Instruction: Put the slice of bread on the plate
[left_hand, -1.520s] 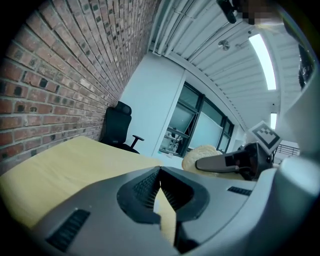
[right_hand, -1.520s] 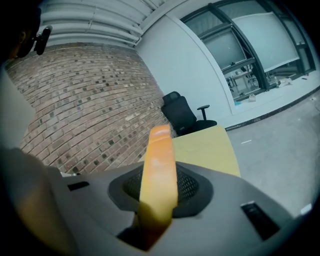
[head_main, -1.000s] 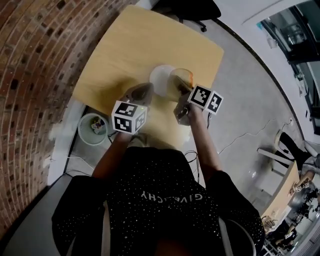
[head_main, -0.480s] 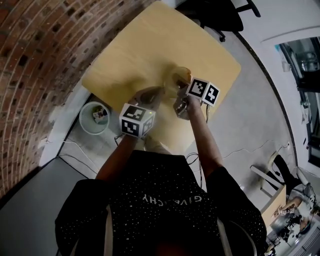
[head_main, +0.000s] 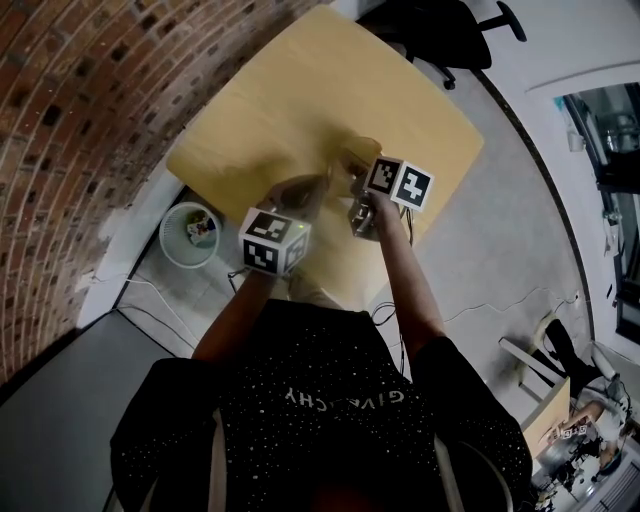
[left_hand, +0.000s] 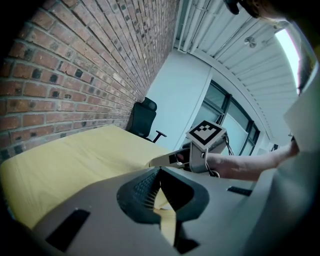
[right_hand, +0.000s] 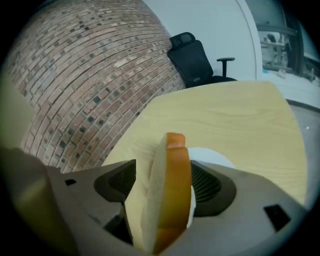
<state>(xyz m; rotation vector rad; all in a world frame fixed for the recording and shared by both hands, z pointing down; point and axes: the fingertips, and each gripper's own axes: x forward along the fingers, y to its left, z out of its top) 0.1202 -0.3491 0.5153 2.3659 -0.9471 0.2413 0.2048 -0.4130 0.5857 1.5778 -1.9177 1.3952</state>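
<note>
Closest to me, my left gripper (left_hand: 159, 172) hangs over the near edge of the table (head_main: 300, 90). Its jaws are drawn narrow, the tips meeting, with nothing between them, only the yellow tabletop showing through the slit. Just to its right and a little further out is my right gripper (right_hand: 165, 172), pointing down at the table. Its jaws are opening wide, and the slice of bread (right_hand: 167, 200) stands on edge between them with the orange crust uppermost. The left pad is clear of the slice, with table showing in the gap, and the right pad is close beside the crust. Directly beyond the bread lies the white plate (right_hand: 212, 156), partly hidden behind the slice and well short of the table's far edge. I cannot tell whether the bread's lower end touches the plate. Past the far edge stands a black office chair (right_hand: 192, 60) beside the brick wall (right_hand: 90, 75). A wastebasket (head_main: 188, 233) sits on the floor off the table's left edge.
</note>
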